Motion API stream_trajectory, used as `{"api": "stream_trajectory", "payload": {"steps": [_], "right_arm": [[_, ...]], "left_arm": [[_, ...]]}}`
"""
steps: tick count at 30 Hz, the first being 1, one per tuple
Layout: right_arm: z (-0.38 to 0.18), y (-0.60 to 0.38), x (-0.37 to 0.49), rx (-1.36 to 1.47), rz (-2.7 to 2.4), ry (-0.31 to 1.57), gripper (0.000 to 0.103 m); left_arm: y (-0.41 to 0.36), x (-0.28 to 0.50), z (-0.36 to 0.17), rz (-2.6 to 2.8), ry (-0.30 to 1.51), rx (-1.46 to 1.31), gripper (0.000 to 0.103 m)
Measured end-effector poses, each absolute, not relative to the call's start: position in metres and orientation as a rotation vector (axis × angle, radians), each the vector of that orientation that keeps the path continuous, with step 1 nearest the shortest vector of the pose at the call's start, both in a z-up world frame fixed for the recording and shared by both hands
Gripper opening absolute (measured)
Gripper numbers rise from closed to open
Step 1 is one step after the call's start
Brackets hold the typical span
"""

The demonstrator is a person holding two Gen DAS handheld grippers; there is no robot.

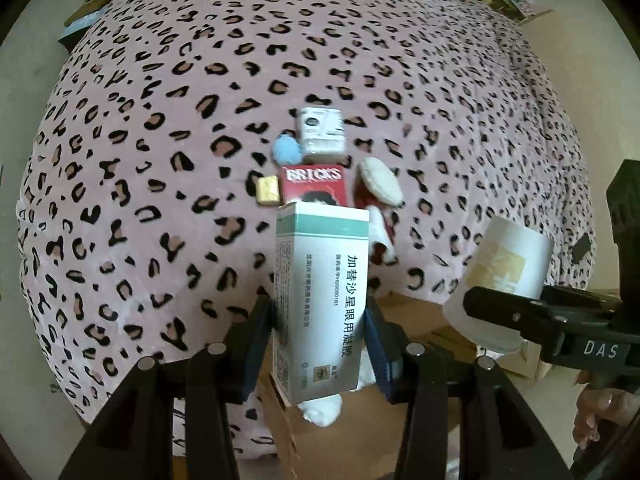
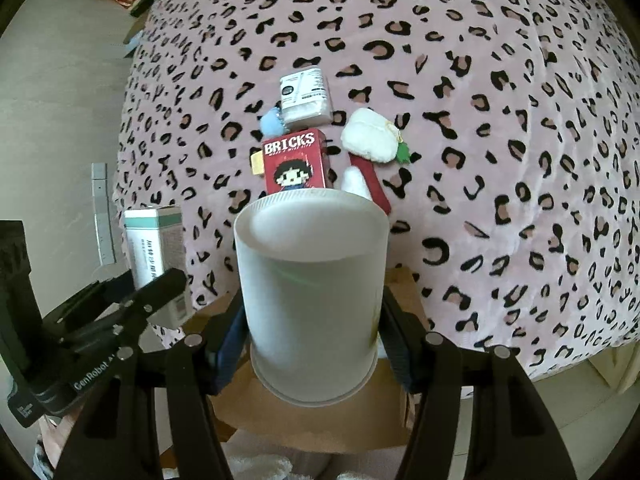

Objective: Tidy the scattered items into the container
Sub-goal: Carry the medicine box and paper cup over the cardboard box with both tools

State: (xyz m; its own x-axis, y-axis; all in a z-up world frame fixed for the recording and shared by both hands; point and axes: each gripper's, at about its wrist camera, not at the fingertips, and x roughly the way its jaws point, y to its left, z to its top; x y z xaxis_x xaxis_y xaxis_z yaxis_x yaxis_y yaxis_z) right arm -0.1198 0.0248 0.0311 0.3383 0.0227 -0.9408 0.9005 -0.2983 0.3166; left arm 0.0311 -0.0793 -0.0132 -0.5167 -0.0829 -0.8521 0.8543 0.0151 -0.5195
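The left gripper [image 1: 320, 332] clamps a white-and-green medicine box [image 1: 320, 300]; the right gripper [image 2: 316, 332] clamps a white cup [image 2: 312, 300], both above a cardboard box [image 2: 320, 420]. Beyond, a red BRICKS box [image 2: 296, 162] lies on the leopard-print blanket [image 2: 480, 120].

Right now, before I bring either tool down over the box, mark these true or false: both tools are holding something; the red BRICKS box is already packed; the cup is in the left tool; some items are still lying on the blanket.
1. Both tools hold something. True: the left tool is shut on the green-and-white carton, the right tool on the white cup.
2. The red BRICKS box is already packed. False: it still lies on the leopard-print blanket.
3. The cup is in the left tool. False: it is in the right tool.
4. Items remain on the blanket. True: among them the blue pompom and the clear packet.
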Motion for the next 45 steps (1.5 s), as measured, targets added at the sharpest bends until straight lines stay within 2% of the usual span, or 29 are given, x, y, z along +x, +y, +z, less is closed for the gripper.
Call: {"api": "stream_trajectory", "payload": {"steps": [14,45], "right_arm": [[0.03,0.066,-0.108,1.632,-1.139,0.814,0.062],[0.013,0.112,-0.098,1.746,-1.142,0.762,0.062]], "left_arm": [[-0.028,0.015,0.005,-1.623,1.566,0.809,0.046],[0.033,-0.008,-0.002,-1.608,1.576,0.892,0.046]]}}
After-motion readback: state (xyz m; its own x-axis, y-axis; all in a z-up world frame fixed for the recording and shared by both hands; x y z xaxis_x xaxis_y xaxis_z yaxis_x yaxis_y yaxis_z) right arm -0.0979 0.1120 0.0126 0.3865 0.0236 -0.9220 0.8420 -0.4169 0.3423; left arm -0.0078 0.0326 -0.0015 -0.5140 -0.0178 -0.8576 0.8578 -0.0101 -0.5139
